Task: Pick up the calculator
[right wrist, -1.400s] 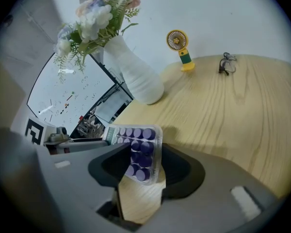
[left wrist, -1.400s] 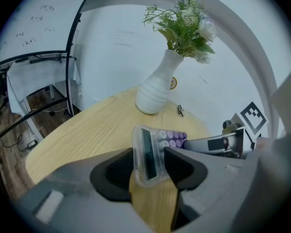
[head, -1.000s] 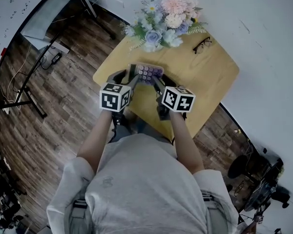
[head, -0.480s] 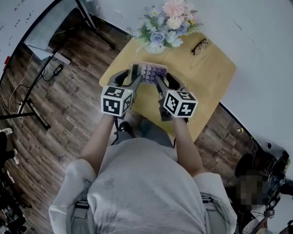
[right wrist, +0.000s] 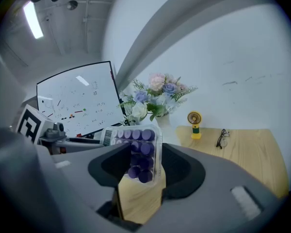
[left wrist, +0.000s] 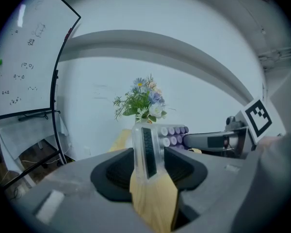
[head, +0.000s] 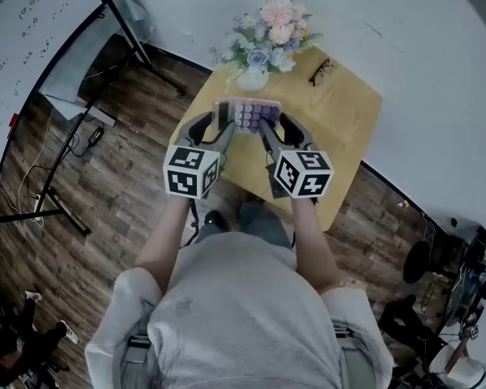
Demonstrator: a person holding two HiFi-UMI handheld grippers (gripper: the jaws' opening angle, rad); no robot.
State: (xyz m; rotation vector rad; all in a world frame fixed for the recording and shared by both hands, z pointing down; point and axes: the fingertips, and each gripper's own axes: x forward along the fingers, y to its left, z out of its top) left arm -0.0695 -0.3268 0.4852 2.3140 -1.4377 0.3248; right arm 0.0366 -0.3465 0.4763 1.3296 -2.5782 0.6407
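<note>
The calculator (head: 247, 113) is held between both tools over the near left part of the wooden desk (head: 340, 128), and it appears to be raised off the surface, since wood is seen below it in both gripper views. The left hand-held gripper (left wrist: 148, 166) is pressed onto the end that carries the dark display strip. The right hand-held gripper (right wrist: 140, 166) is clamped on the opposite end, where rows of round purple keys are seen between its pads. Neither tool is spread; each is pinching the calculator.

The calculator is judged to be light and stiff, with a pale, glossy plastic shell that could slide under smooth pads. A hold across the flat faces near the two short ends, as shown, is judged to be sound, because the weight is shared and twisting is resisted. Heavy pressure on the display or the raised keys is best avoided, as these are likely the most delicate parts.

A vase of flowers (head: 263, 35) and a pair of glasses (head: 321, 71) are set at the far side of the desk, well apart from the calculator.
</note>
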